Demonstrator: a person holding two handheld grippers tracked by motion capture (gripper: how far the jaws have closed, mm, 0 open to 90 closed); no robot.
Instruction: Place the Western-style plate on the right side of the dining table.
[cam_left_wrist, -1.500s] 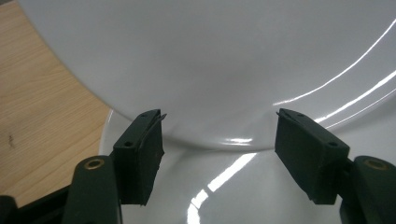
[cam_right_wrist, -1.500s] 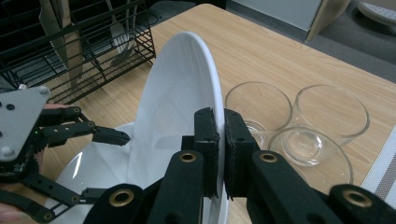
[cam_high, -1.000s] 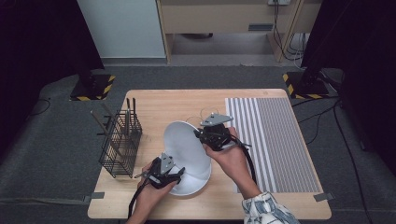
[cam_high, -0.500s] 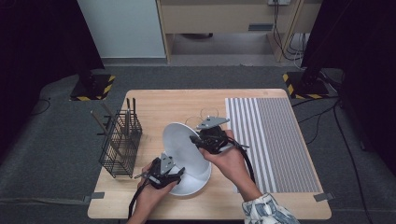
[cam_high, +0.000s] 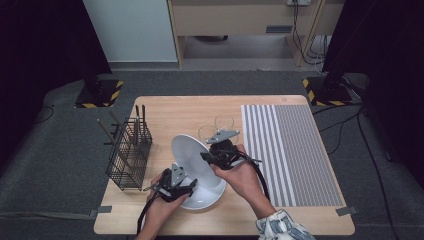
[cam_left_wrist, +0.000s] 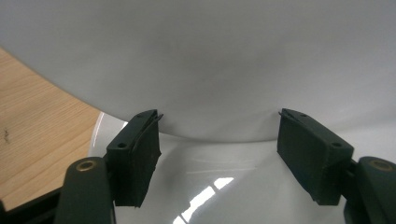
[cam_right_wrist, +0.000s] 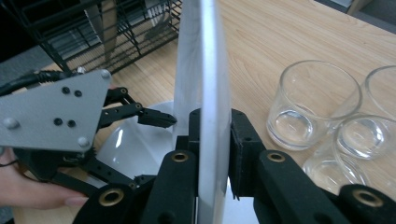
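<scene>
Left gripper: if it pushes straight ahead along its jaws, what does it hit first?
Most likely the tilted white plate: it fills the space just ahead of the open left gripper. The right gripper clamps that plate's rim. Exact gap unclear.

Near the front edge of the table (cam_high: 165, 107), a bowl (cam_high: 207, 200), with a plate (cam_high: 192, 157) standing on edge above it, tilted up out of the bowl. Clamped on the plate's rim from the right, the right gripper (cam_high: 212, 156); at the bowl's left side, the left gripper (cam_high: 187, 186), jaws spread before the plate's lower edge. Left of the plate, a wire rack (cam_high: 129, 152). Behind the plate, glasses (cam_high: 224, 121). Along the right, a striped mat (cam_high: 292, 150).
</scene>
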